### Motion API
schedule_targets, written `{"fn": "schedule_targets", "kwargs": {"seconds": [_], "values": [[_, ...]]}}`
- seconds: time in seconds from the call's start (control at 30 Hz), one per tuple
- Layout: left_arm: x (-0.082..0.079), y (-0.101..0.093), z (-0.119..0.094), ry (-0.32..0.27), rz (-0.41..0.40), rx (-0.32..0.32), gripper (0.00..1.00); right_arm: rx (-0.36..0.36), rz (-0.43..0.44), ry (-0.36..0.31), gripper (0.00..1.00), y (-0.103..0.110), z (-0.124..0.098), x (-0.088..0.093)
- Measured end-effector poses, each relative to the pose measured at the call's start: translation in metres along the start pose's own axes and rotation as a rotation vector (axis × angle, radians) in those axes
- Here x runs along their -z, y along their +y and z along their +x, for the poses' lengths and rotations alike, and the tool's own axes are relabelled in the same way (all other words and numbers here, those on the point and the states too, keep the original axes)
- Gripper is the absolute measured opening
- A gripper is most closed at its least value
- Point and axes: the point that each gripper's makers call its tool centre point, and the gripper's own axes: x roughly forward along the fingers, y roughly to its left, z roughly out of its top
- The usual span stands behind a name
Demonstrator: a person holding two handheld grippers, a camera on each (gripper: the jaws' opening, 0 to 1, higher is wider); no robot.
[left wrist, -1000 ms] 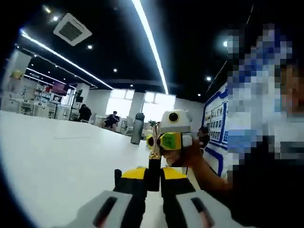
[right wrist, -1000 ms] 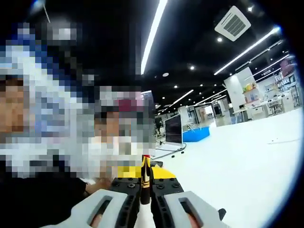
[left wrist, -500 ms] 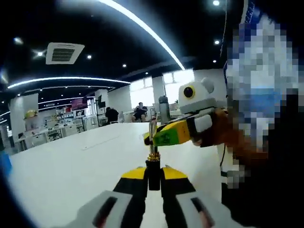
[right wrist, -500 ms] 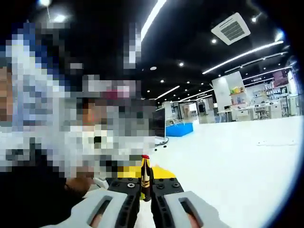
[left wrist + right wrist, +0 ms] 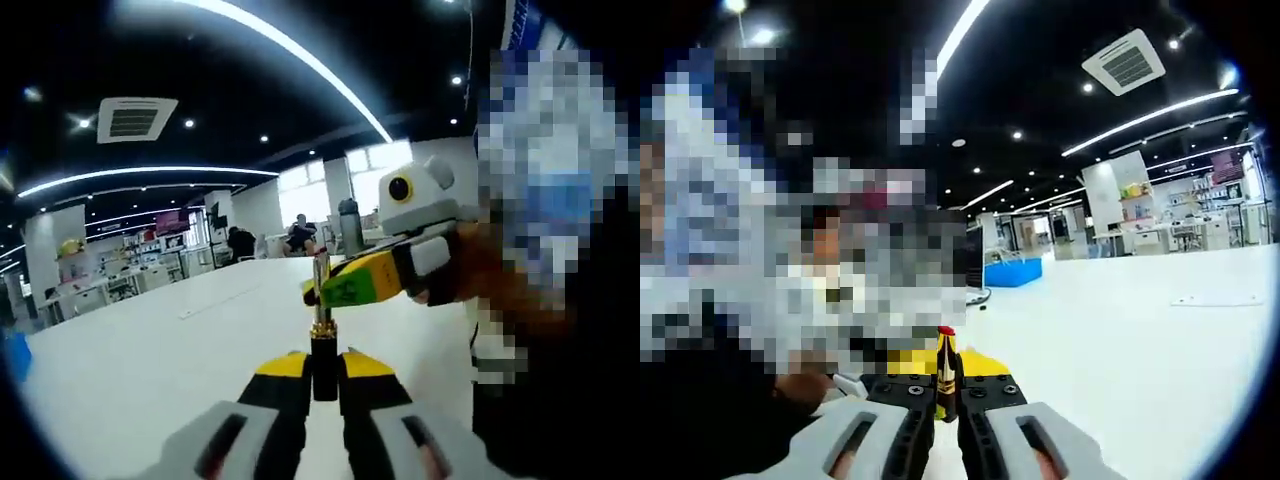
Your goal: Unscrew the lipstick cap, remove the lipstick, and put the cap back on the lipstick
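My left gripper view looks close along its jaws, level across the white table (image 5: 150, 350) toward far windows, while my right gripper view faces roughly the opposite way, it seems, over the same table (image 5: 1140, 340) toward distant shelving.

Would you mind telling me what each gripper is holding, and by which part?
Left gripper: slim black-and-gold lipstick tube, clamped by its black lower end. Right gripper: black-and-gold red-tipped piece, by its lower part.
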Motion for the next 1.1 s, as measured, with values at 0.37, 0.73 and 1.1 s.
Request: {"fn": "schedule_targets", "kwargs": {"seconds": [0.37,0.73,1.1], "values": [[0.001,-0.040,-0.002,-0.041,-0.214,0.365,0.26,-0.149,-0.004,0.025,0.05,0.026,-0.003,0.001],[-0.020,-0.057,-0.018,-0.167,-0.354,0.555,0.22,-0.297,0.022,-0.017,0.05,0.039,-0.021,-0.012],[-0.019,-0.057,-0.020,-0.181,-0.451,0.605,0.18,-0.330,0.031,-0.033,0.05,0.046,-0.024,-0.013]]}}
